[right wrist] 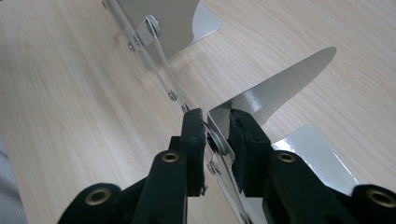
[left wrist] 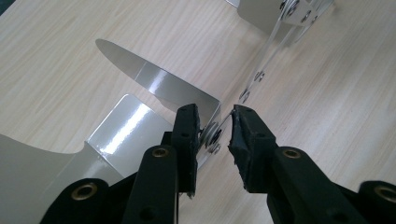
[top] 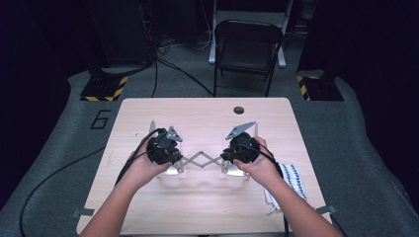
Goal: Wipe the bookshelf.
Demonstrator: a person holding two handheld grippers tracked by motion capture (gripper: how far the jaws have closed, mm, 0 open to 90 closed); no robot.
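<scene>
Nearest the person, two bare forearms come up over the pale wooden table (top: 148, 207), each hand wrapped round a black gripper. The left gripper (top: 163, 148) sits over the left bracket (top: 174, 168) of a shiny metal expanding bookend rack; in the left gripper view its jaws (left wrist: 215, 133) stand a narrow gap apart astride the bracket's upright edge, where the riveted washers fix the first link, the left pad against the metal and the right pad only just beside it (whether it truly grips, I cannot tell). The right gripper (top: 242, 148) sits over the right bracket (top: 236, 170), and in the right gripper view its jaws (right wrist: 217, 135) are closed down on that bracket's upright plate (right wrist: 275, 91) at the rivet, both pads touching the metal. Between the two grippers the scissor lattice (top: 201, 160) spans the gap, partly stretched out. Beside the right forearm lies a printed sheet (top: 291, 180) at the table's edge. Farther off there is a small round hole (top: 239, 110) near the table's far edge, and beyond it a dark folding chair (top: 247, 49) on the grey floor.
</scene>
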